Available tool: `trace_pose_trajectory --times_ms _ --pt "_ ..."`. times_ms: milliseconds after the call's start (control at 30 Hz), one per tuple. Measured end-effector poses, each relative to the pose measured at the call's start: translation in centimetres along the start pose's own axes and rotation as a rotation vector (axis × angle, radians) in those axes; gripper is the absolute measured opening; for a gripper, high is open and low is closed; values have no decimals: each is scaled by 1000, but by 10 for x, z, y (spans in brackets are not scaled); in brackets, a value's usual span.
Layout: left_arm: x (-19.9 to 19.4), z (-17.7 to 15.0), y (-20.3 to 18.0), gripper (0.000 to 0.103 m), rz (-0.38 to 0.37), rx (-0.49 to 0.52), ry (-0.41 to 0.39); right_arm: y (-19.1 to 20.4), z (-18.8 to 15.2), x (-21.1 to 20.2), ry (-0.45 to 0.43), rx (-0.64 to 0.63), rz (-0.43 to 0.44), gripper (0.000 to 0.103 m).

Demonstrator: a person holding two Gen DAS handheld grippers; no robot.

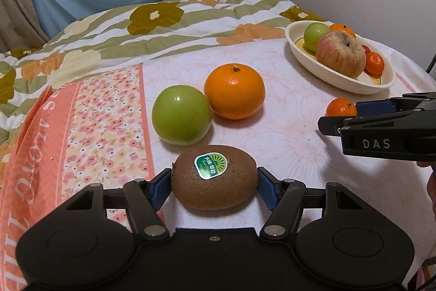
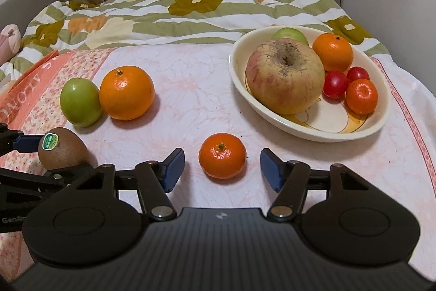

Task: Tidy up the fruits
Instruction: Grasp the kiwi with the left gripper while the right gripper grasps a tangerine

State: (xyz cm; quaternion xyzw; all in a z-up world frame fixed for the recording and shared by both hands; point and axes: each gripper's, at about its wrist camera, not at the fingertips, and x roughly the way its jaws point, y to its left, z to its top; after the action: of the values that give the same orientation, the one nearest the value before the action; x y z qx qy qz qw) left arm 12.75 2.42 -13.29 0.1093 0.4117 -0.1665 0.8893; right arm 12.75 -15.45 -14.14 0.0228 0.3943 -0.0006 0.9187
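One kiwi (image 1: 214,177); two green apples (image 2: 80,102); four oranges (image 2: 126,93); two cherry tomatoes (image 2: 335,84); one red apple (image 2: 284,79); one bowl (image 2: 308,127).

The kiwi (image 1: 214,177) is positioned nearest, on the bed (image 1: 286,132). Directly behind it an apple (image 1: 181,115) is placed, touching an orange (image 1: 234,91) on its right. A mandarin (image 2: 222,155) is located well to the right of the kiwi. Behind the mandarin, to the right, a bowl (image 2: 308,128) is set, with further fruit contained in it.
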Motion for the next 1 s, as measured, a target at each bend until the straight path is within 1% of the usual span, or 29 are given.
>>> trace_pose_trajectory --times_ms 233,333,400,633,1000 --pt "-8 0 3 70 2 -10 -11 2 1 4 7 -13 -5 70" --pt "-12 0 5 70 6 -15 -17 3 1 4 13 -24 -6 66" --pt "-14 -1 6 70 6 -21 -20 3 1 5 20 -32 -4 53" --pt "-25 2 9 70 -2 -34 -36 6 1 -4 19 -42 -6 52" --pt "-60 20 0 70 -18 -26 -79 -2 12 -53 -17 -20 -16 52"
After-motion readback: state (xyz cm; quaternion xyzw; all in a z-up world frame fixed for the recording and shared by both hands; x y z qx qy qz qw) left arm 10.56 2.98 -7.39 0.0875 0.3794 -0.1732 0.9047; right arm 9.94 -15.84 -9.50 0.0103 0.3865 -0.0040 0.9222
